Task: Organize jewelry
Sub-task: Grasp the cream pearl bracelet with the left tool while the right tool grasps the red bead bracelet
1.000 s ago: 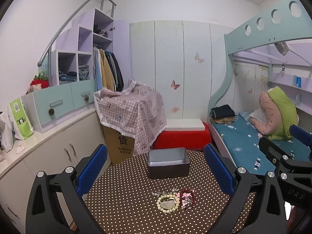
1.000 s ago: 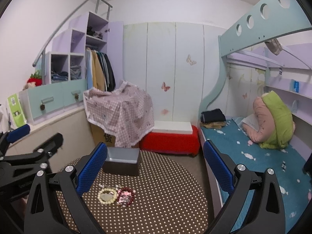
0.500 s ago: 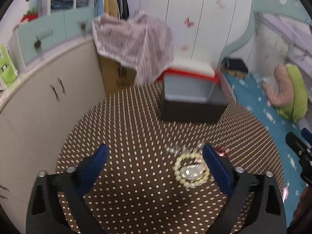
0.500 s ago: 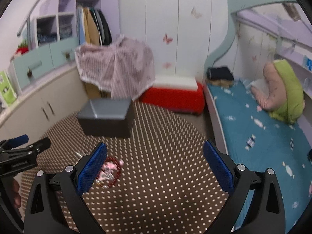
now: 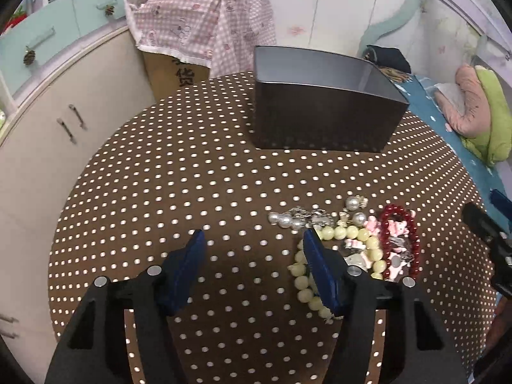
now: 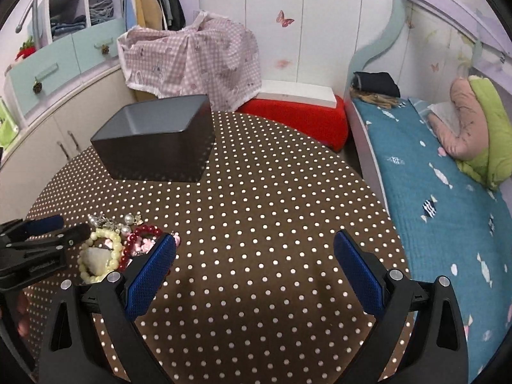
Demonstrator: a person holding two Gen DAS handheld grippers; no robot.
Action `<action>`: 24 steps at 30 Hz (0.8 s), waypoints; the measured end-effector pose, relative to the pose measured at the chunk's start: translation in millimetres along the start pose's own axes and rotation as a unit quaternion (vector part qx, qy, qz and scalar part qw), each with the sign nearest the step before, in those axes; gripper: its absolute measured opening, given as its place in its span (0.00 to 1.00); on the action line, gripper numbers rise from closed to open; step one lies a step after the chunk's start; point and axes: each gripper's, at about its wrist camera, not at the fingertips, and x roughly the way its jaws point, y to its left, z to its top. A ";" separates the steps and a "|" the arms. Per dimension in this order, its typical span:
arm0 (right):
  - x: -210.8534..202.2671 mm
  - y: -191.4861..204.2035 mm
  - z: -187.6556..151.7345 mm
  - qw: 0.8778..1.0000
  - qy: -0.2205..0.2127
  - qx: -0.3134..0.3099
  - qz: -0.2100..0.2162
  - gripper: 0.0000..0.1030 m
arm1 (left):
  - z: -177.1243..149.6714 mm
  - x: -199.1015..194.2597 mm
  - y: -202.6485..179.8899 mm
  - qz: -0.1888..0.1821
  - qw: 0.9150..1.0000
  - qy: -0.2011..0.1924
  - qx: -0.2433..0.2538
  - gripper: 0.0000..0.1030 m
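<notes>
A small heap of jewelry lies on a round brown polka-dot table: a cream bead bracelet, a red bead bracelet and pearl earrings. The heap also shows in the right wrist view. An open dark grey box stands behind it, also in the right wrist view. My left gripper is open and empty, low over the table, its right finger just over the cream bracelet. My right gripper is open and empty, to the right of the heap.
White cupboards curve round the table's left. A cardboard box under a pink checked cloth stands behind. A red stool and a bed with a blue sheet are at the right.
Both grippers have tilted down and come forward, close over the table. The left gripper now sits beside the jewelry heap and its jaws are narrower than before.
</notes>
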 end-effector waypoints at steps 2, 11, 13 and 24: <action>1.8 0.1 0.2 1.000 0.001 0.001 0.003 0.93 | 1.1 -1.6 0.9 -0.002 1.000 -0.002 0.000 0.58; 11.9 4.3 2.8 1.000 0.011 -0.002 0.009 0.93 | -7.6 1.9 -8.5 -0.006 1.000 0.008 0.027 0.58; 13.3 5.9 1.8 1.000 0.013 -0.004 0.012 0.93 | -8.7 4.3 -10.6 0.004 0.999 0.008 0.032 0.58; 21.2 19.5 -5.8 0.999 0.035 -0.027 0.028 0.93 | -10.5 -0.9 -1.9 0.004 1.000 -0.003 0.030 0.08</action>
